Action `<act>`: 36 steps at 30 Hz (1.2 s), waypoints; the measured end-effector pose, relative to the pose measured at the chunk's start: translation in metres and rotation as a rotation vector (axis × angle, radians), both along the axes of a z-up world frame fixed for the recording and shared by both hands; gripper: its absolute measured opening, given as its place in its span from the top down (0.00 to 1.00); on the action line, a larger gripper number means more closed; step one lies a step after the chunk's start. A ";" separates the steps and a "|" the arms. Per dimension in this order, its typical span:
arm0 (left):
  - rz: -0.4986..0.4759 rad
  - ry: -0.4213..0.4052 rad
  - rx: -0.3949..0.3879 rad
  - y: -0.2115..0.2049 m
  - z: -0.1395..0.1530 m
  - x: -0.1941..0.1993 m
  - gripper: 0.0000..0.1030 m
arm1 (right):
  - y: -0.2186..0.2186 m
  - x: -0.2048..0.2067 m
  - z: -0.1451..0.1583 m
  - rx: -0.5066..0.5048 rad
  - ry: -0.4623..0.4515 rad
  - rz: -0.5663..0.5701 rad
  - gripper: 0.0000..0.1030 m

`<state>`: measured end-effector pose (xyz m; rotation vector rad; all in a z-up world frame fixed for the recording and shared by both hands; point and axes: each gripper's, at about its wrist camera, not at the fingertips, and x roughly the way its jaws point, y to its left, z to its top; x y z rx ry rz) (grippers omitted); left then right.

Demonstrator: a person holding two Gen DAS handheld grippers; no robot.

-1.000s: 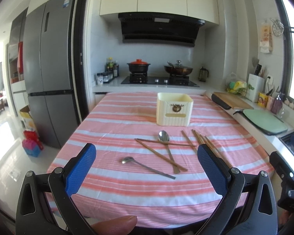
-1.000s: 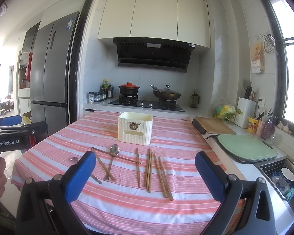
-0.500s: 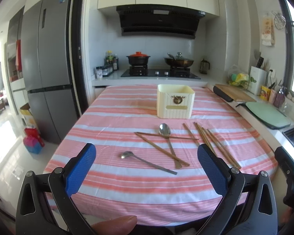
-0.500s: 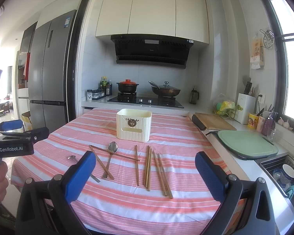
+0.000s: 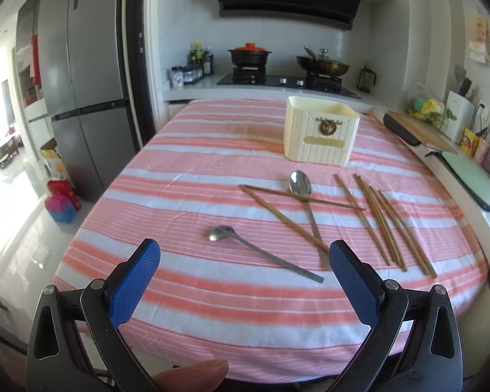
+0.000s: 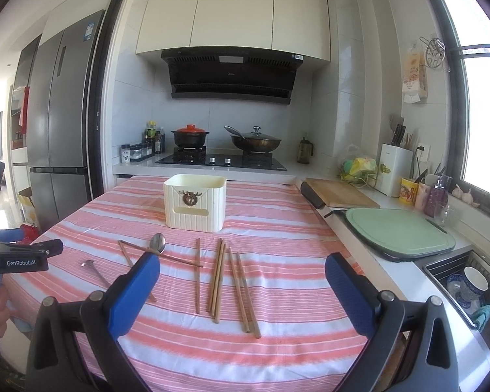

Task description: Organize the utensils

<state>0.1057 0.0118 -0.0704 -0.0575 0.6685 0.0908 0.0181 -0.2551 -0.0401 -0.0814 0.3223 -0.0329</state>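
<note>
As our left gripper (image 5: 243,276) dips closer over the small spoon (image 5: 261,251), both it and our right gripper (image 6: 241,285) gape empty; chopsticks (image 6: 227,281) lie before the cream holder (image 6: 195,203), nothing sorted yet.

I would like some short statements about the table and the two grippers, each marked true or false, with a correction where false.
1. Both the left gripper and the right gripper are open and hold nothing. True.
2. The large spoon stands inside the cream box. False: it lies on the tablecloth, crossing two chopsticks.
3. The small spoon lies apart from the chopsticks. True.
4. The pot on the stove has a green lid. False: the lid is red.
</note>
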 end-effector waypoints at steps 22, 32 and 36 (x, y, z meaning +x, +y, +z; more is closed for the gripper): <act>0.177 0.293 0.028 0.009 -0.114 0.111 0.00 | -0.030 0.068 -0.048 0.022 0.177 -0.042 0.00; 0.185 0.370 -0.095 0.063 -0.114 0.105 0.01 | -0.024 0.081 -0.055 0.047 0.209 -0.031 0.00; 0.131 0.359 -0.090 0.062 -0.110 0.116 0.29 | -0.017 0.083 -0.057 0.048 0.214 -0.011 0.00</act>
